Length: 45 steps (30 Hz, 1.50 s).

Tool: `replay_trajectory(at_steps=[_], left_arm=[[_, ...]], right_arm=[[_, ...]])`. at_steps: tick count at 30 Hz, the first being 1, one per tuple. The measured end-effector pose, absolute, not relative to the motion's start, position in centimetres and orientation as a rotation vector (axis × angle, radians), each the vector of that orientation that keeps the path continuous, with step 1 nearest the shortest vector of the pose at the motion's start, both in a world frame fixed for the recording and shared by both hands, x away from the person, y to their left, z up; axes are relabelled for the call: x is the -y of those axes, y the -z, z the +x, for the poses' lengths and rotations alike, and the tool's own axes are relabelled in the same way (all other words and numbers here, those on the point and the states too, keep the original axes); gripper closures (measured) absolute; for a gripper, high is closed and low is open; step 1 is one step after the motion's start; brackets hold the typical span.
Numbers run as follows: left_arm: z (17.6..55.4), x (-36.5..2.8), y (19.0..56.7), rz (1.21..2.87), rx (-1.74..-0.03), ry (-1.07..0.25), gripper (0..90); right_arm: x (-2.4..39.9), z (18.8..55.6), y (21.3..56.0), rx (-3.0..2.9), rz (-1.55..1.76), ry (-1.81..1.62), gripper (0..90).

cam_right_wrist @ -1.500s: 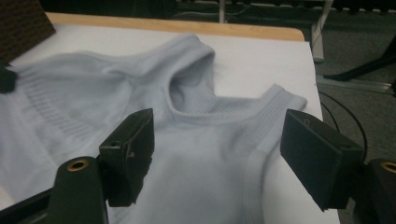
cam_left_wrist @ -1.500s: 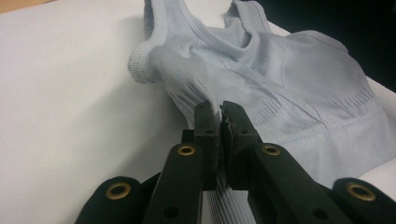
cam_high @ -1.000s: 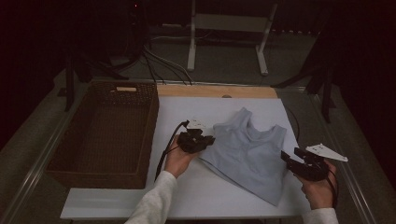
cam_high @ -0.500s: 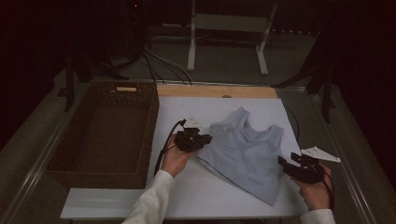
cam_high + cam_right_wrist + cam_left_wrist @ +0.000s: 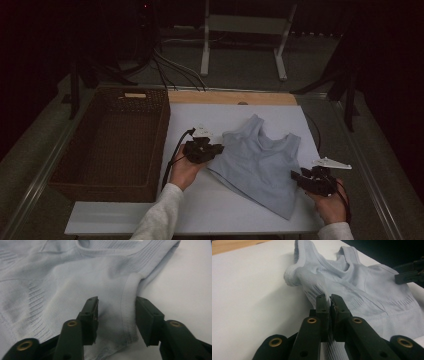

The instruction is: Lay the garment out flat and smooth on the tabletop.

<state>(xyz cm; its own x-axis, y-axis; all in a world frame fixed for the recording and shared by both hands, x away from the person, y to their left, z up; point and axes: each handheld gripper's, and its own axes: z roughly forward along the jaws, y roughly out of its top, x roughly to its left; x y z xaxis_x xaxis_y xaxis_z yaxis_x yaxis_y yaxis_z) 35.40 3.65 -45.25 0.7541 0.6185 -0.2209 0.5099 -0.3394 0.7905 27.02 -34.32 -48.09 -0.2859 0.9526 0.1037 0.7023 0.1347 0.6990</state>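
Observation:
A pale blue sleeveless top [image 5: 262, 160] lies flat on the white table [image 5: 210, 120]. My left gripper [image 5: 216, 149] is at the garment's left side, shut on its edge. In the left gripper view the jaws [image 5: 329, 298] pinch a fold of the ribbed fabric [image 5: 367, 287]. My right gripper [image 5: 297, 176] is low at the top's right side. In the right gripper view its jaws [image 5: 116, 305] stand apart astride the ribbed hem [image 5: 128, 307] and have just been closing. The pads do not press the cloth [image 5: 62, 277].
A brown wicker basket [image 5: 132, 93] stands to the left of the white table. A wooden strip [image 5: 230, 97] runs along the table's far edge. Beyond it are a white stand [image 5: 242, 25] and cables on the dark floor. My right gripper [image 5: 409, 275] shows at the left gripper view's right edge.
My right gripper has sunk a little toward the top's right edge and its jaws have narrowed. The left gripper has stayed where it was, still gripping the fabric.

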Motion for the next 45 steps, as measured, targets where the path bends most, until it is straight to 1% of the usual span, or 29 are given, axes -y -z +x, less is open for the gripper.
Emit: replay_trajectory(at_steps=[3,7,11,16,30,42,45], left_arm=[[35.2,-3.9,45.4,2.008,-0.855,-0.143,86.3],[34.8,-4.3,45.4,1.995,-0.859,-0.138,86.3],[34.5,-4.6,45.4,1.993,-0.856,-0.138,86.3],[34.1,-5.2,45.3,1.991,-0.861,-0.142,86.3],[33.5,-6.5,45.3,1.987,-0.881,-0.156,86.3],[33.2,-5.8,45.8,2.001,-0.868,-0.138,86.2],[33.2,-5.7,45.8,2.005,-0.868,-0.139,86.2]], right_arm=[[34.1,27.2,48.2,-2.067,1.587,-0.917,63.2],[34.0,27.2,48.1,-2.084,1.57,-0.93,77.8],[33.8,27.2,47.9,-2.093,1.545,-0.929,83.4],[33.4,27.5,47.6,-2.092,1.524,-0.937,84.9],[32.1,28.9,47.2,-2.091,1.47,-0.936,85.1],[32.5,30.2,46.7,-2.059,1.445,-0.912,85.3],[32.7,30.3,46.8,-2.055,1.46,-0.913,84.1]])
